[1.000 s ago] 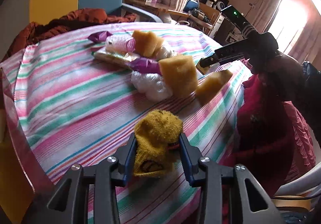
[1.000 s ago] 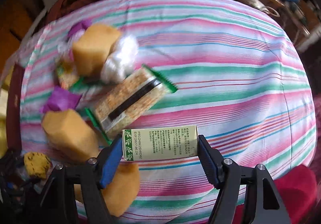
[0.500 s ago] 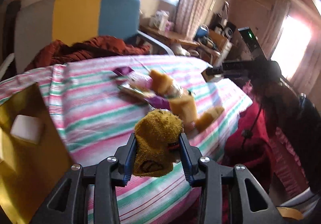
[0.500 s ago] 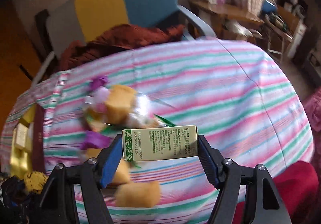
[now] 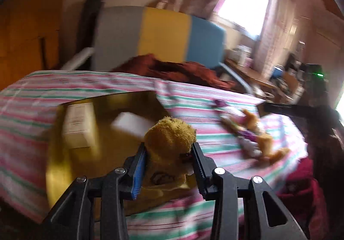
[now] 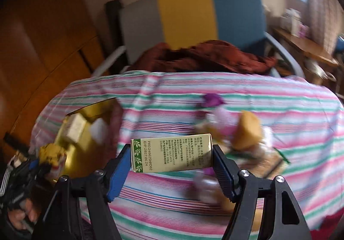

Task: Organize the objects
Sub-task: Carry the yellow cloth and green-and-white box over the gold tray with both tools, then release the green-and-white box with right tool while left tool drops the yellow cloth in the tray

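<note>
My left gripper (image 5: 168, 161) is shut on a yellow knitted toy (image 5: 169, 138) and holds it above the near edge of a gold box (image 5: 71, 158). The box holds a cream carton (image 5: 78, 126) and a white block (image 5: 131, 124). My right gripper (image 6: 172, 161) is shut on a pale green box (image 6: 172, 154) with printed text, held above the striped tablecloth (image 6: 236, 91). The left gripper with the toy (image 6: 52, 154) shows at the right wrist view's lower left, over the gold box (image 6: 79, 154). A pile of sponges and wrapped packets (image 6: 243, 132) lies on the cloth.
The pile (image 5: 253, 134) lies right of the gold box in the left wrist view. A grey, yellow and blue chair (image 6: 193, 20) with a rust-red cloth (image 6: 204, 57) stands behind the table. A wooden wardrobe (image 6: 43, 35) is at the left, a cluttered desk (image 6: 305, 46) at the right.
Both grippers have swung left, away from the pile. The gold box has come under the left gripper and into the right wrist view. Both keep their hold.
</note>
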A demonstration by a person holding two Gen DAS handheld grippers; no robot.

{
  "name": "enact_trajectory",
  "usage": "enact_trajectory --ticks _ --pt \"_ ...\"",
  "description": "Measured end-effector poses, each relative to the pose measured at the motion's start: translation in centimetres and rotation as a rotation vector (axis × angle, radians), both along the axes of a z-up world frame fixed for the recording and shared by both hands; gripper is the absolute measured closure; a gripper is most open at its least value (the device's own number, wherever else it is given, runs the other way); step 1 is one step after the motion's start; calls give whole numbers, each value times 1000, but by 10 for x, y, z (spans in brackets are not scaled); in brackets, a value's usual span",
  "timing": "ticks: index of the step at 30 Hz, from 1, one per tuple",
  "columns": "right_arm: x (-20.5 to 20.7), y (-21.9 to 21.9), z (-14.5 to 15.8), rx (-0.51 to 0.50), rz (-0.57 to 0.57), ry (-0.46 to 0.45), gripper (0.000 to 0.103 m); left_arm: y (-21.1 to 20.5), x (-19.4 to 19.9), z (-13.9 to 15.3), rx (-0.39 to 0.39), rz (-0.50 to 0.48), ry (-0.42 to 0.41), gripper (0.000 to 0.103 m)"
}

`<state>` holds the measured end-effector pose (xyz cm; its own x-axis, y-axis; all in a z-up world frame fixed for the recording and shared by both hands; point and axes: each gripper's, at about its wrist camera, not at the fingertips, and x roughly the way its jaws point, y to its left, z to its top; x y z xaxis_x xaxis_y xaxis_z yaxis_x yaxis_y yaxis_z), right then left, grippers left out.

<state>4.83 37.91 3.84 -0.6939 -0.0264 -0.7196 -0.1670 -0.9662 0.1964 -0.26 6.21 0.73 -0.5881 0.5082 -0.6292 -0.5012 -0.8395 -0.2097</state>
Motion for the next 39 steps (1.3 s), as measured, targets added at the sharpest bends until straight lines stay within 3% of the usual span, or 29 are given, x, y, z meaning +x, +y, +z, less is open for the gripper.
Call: enact_trajectory --ticks 8,11,19,36,38,39 --pt "-30 -84 -9 -14 179 21 30 -62 -15 -18 -29 240 -44 63" --pt "-38 -116 -18 8 245 5 30 -72 -14 -22 -44 275 -55 63" --pt "-52 -165 -39 40 297 -13 30 -87 -14 -33 -46 288 -82 62" --pt "-95 -199 -59 23 336 -65 29 -101 -21 -52 -82 339 -141 59" --pt "-98 -203 -60 17 343 -65 27 -102 -21 -52 -90 346 -137 56" --pt "-100 -205 -60 9 346 -65 18 -103 -21 -52 -92 351 -136 56"
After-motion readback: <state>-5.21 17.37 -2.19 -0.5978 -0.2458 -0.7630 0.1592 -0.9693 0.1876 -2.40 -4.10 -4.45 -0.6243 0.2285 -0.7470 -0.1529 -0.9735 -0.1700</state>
